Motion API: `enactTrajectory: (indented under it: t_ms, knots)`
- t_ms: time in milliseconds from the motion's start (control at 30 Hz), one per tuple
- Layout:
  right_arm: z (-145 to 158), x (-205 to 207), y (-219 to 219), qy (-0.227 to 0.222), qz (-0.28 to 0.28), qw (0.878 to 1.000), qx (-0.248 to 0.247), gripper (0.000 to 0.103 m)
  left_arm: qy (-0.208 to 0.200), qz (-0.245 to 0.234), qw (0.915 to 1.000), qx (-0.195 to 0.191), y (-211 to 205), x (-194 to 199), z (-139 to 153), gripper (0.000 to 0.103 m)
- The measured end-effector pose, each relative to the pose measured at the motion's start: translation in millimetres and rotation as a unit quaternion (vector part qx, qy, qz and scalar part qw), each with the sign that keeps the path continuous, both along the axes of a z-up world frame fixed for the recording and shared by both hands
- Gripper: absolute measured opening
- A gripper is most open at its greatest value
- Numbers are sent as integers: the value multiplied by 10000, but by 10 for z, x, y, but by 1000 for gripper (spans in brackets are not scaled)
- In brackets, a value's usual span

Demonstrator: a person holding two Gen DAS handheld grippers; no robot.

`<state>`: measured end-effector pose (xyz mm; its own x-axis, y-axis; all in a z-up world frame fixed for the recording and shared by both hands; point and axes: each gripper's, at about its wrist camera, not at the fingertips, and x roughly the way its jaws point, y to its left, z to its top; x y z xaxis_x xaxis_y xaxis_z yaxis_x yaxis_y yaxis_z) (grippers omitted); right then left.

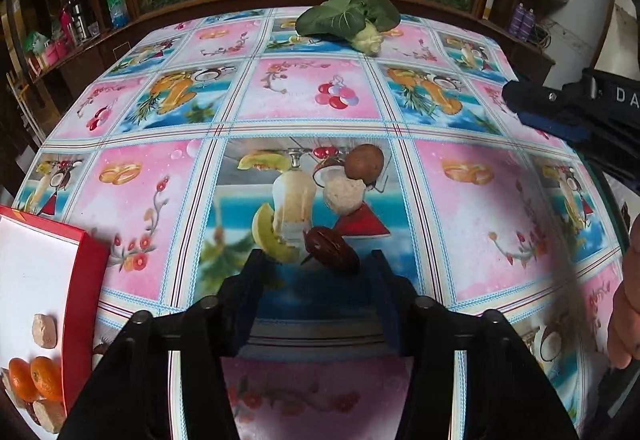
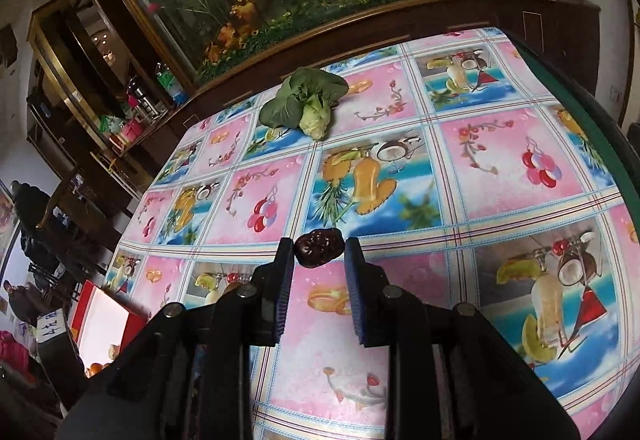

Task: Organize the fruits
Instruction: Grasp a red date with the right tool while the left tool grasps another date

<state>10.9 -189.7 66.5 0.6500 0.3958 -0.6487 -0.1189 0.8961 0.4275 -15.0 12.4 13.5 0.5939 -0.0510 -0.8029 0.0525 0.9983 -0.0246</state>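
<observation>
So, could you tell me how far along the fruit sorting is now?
Done: the red box holds two small oranges and pale pieces. In hand: the right gripper is shut on a dark fruit; the left gripper stands open around a second dark fruit. Left, loose on the table: a round brown fruit, a pale lump, a leafy green.
</observation>
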Motion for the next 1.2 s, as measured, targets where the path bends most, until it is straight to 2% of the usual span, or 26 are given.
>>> enactTrajectory:
  t_ms: [133, 200, 233, 433, 700, 900, 1200]
  knots:
    - [-26, -6, 38, 41, 74, 10000, 7, 27, -73, -22, 10000, 43, -2, 5, -6, 38]
    - [-34, -14, 54, 47, 102, 9999, -8, 27, -95, -69, 9999, 44, -4, 19, -4, 26]
    - [-35, -18, 62, 41, 106, 9999, -20, 27, -102, -94, 9999, 43, -3, 17, -4, 23]
    - [-59, -37, 97, 75, 154, 9998, -40, 27, -136, -221, 9997, -15, 61, 7, -6, 15]
    - [-103, -81, 266, 88, 401, 9990, -202, 27, -132, -290, 9995, 29, 135, -57, -7, 15]
    - [-105, -151, 415, 36, 620, 9977, -282, 28, -194, -283, 9994, 43, 252, -243, 35, 15]
    - [-98, -355, 770, -11, 1221, 9923, -206, 28, -696, 17, 9976, 23, 630, -749, 378, 15]
